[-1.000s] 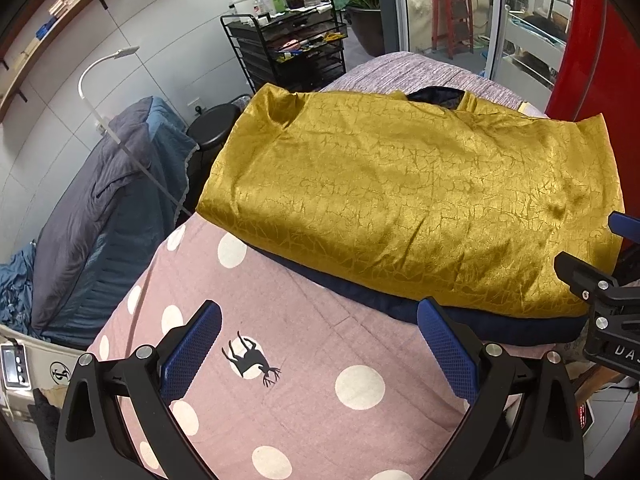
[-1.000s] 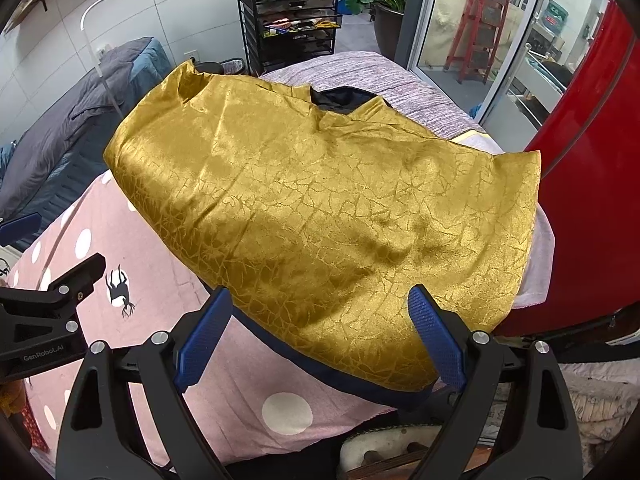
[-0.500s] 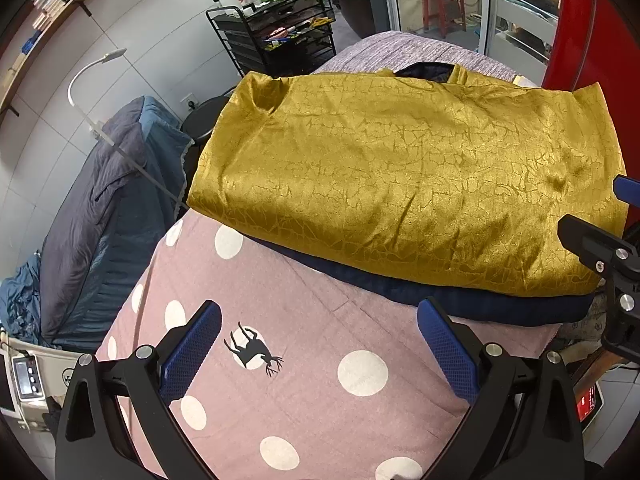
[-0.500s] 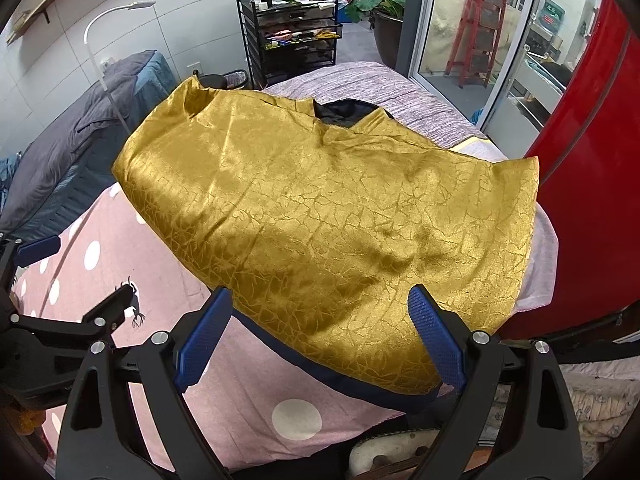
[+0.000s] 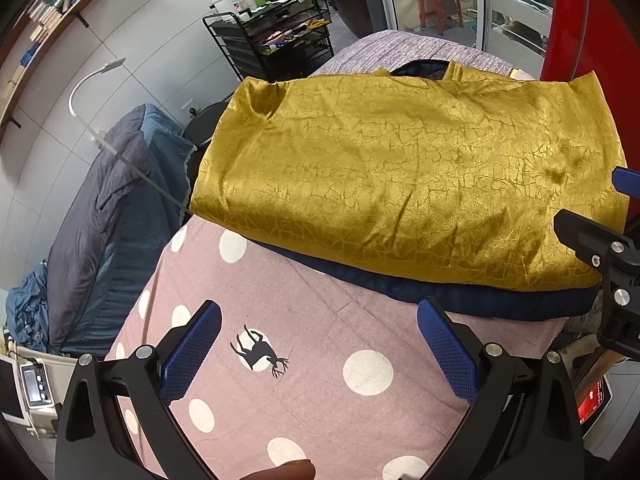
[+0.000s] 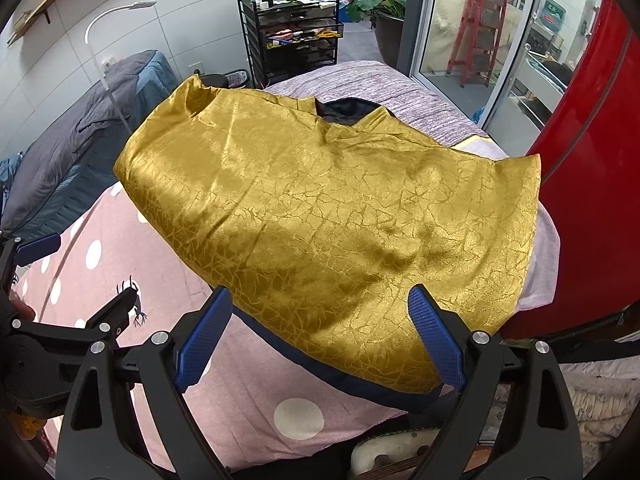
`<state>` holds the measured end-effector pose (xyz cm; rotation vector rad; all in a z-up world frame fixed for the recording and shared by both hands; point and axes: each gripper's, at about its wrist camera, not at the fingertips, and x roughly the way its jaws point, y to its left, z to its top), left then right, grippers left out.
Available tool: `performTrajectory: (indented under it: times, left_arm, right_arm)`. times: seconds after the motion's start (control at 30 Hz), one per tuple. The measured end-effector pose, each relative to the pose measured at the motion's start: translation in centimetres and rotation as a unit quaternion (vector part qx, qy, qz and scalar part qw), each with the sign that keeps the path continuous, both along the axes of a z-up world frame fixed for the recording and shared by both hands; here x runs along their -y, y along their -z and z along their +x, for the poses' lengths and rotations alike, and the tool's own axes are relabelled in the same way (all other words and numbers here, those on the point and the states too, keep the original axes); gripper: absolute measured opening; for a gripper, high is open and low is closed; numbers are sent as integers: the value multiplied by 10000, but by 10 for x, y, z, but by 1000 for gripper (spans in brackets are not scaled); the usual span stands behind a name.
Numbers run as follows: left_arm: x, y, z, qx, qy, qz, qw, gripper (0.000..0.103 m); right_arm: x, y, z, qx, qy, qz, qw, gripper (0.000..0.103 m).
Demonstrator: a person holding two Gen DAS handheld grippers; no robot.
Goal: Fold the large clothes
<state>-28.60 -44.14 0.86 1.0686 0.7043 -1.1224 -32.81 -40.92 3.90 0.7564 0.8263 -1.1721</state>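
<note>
A gold garment [image 5: 408,184] with a dark navy lining lies flat across the bed just ahead of my two tools, its near hem a short reach beyond their tips. My left tool [image 5: 320,352] hangs released over the pink polka-dot bedspread [image 5: 312,304], jaws spread wide and holding nothing; my right tool [image 6: 320,336] is likewise spread and empty, poised just above the garment's near edge [image 6: 344,360], though I cannot tell whether it touches the cloth. I judge the fold to be between steps: the piece looks laid out and partly doubled, navy showing beneath the gold along the hem, and neither tool has a grip. The next move likely calls for both tools to dip to that near hem, well apart from each other, pinch both layers together, then carry the edge away from me toward the collar. The slick fabric may slide, so a firm bite seems wise. The left view alone shows the reindeer print [image 5: 260,354] under my tool and a fingertip [image 5: 288,471] at the bottom of the frame; the right view alone shows the open collar [image 6: 344,112] at the far side and the garment's right corner overhanging the bed by a red panel [image 6: 592,200].
</note>
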Motion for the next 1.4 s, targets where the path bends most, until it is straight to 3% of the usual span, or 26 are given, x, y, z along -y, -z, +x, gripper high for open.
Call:
performTrajectory:
  times: [1.4]
  left_arm:
    - [0, -2, -3, 40, 39, 2, 10000, 96]
  right_arm:
    - [1, 2, -2, -25, 0, 33, 10000, 88]
